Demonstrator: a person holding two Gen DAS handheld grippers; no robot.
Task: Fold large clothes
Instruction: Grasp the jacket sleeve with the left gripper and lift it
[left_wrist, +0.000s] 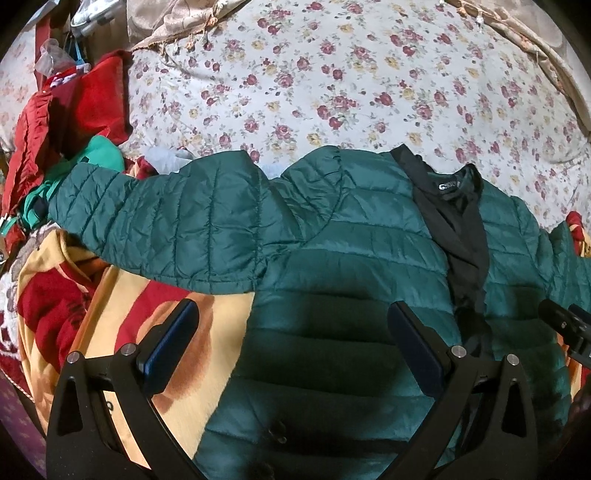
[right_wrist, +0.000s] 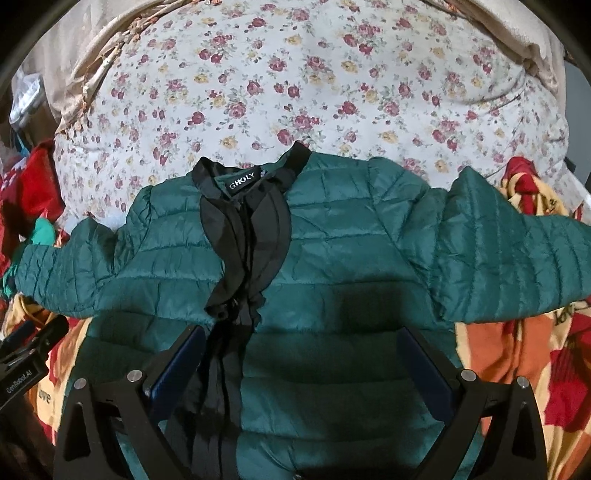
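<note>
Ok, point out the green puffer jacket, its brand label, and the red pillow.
green puffer jacket (right_wrist: 351, 236): right wrist view, quilted chest panel.
brand label (right_wrist: 242, 180): right wrist view, middle of the black neck tag.
red pillow (left_wrist: 98, 98): left wrist view, its front face.

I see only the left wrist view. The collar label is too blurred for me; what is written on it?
Observer: The right wrist view shows the label reads GHOLY, white on black.
Operator: And the jacket's other sleeve, where does it lie?
Observer: That right sleeve is spread outward over the red and yellow blanket, not folded in.
Operator: Is the right gripper holding anything?
Observer: No. The right gripper has its jaws wide open above the green jacket, empty.
</note>
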